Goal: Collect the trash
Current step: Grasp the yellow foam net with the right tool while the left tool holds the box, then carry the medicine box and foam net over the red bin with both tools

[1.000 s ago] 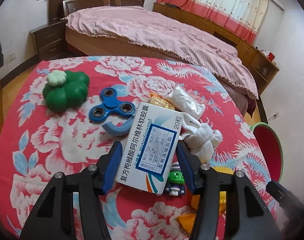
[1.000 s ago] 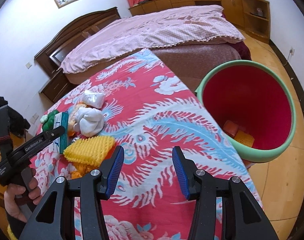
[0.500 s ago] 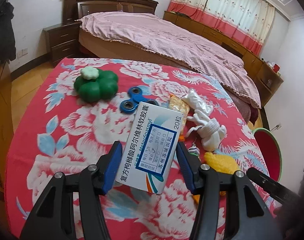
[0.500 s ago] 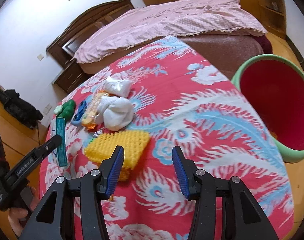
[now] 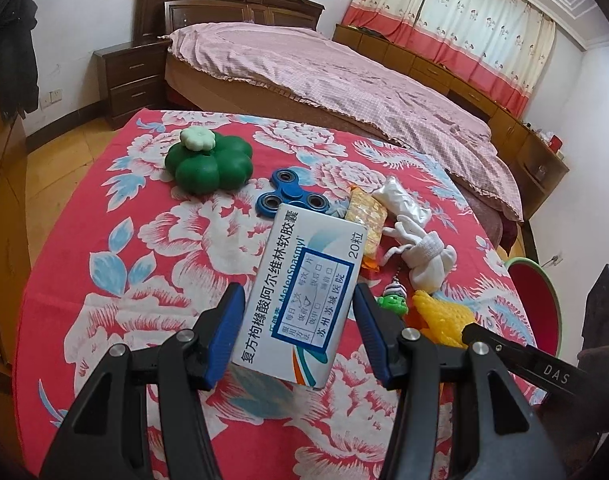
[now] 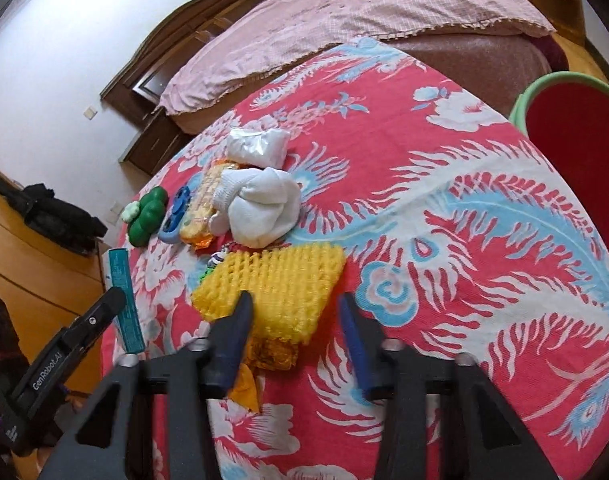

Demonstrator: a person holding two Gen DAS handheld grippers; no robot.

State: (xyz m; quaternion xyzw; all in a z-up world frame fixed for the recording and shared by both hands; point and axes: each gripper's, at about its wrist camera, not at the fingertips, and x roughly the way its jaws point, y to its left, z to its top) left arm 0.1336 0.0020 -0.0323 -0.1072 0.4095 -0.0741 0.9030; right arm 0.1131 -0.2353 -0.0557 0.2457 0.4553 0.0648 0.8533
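**Right tongs close in on the yellow net**

Both hands have shifted across the table since the earlier frames. From the right wrist, the net (image 6: 282,280) sat well ahead and to the left a second ago; now it lies right at the fingertips, and the bin (image 6: 576,152) has slid to the right edge of the view. The right gripper (image 6: 294,308) has just been narrowing its jaws, and the near edge of the net sits between them. The left pad overlaps the net; the right pad looks clear of it, over bare cloth, so the jaws read as part open and not yet clamped. I judge this the start of a grasp on the net, the next piece of trash.

The left gripper (image 5: 300,312) stays clamped on the box (image 5: 304,292), both blue pads flat against its long sides and the box raised off the table, printed face up. Its opening has not changed. From the left wrist the view has drawn back from the table, so the green toy (image 5: 208,164) and spinner (image 5: 290,196) look further off.

Left on the table (image 6: 444,208) are the white sock (image 6: 264,208), the white pouch (image 6: 260,146), a snack pack (image 6: 202,204) and a small green figure (image 5: 392,300). The bin stands on the floor past the table's right edge, well apart from both grippers, so box and net each need a carry.
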